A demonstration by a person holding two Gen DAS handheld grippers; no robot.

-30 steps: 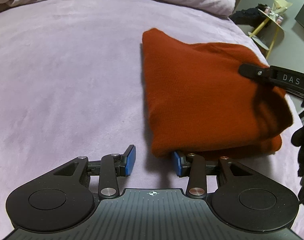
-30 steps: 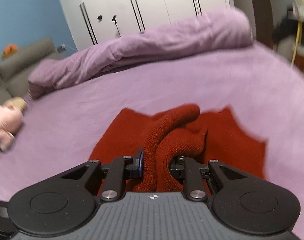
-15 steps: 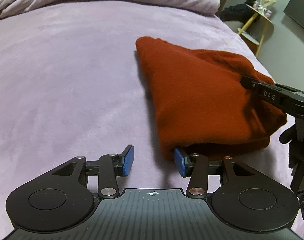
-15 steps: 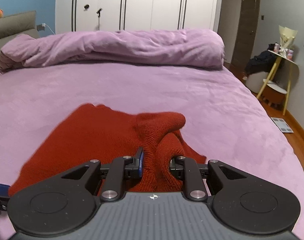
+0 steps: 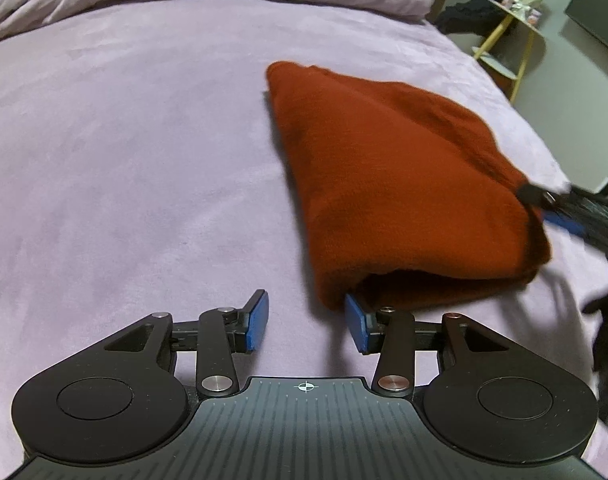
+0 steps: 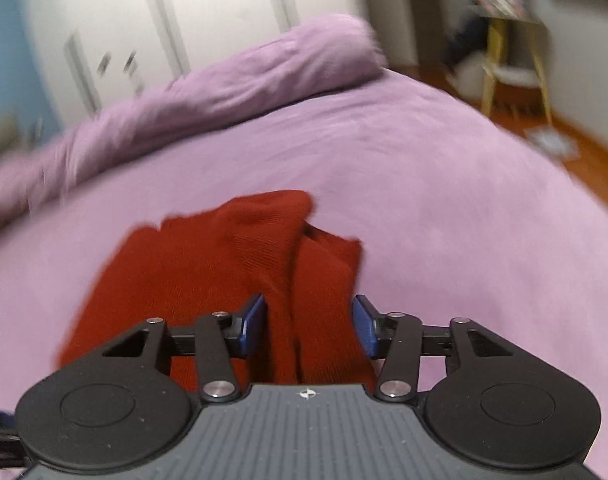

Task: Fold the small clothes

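The rust-red knit garment was laid folded on the bed, its near corner touching the left gripper's right finger, its bunched edge between the right gripper's fingers.

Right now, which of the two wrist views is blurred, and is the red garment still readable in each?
Left wrist view: mostly sharp, the red garment crisp on the purple bedspread; only the right gripper at the frame edge smears. Right wrist view: blurred throughout, wardrobe streaked, garment folds soft but readable.

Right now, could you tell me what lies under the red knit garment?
The red knit garment lies folded on the purple bedspread, which shows around it. The left claw's right pad sits at its near corner. Anything beneath is covered.
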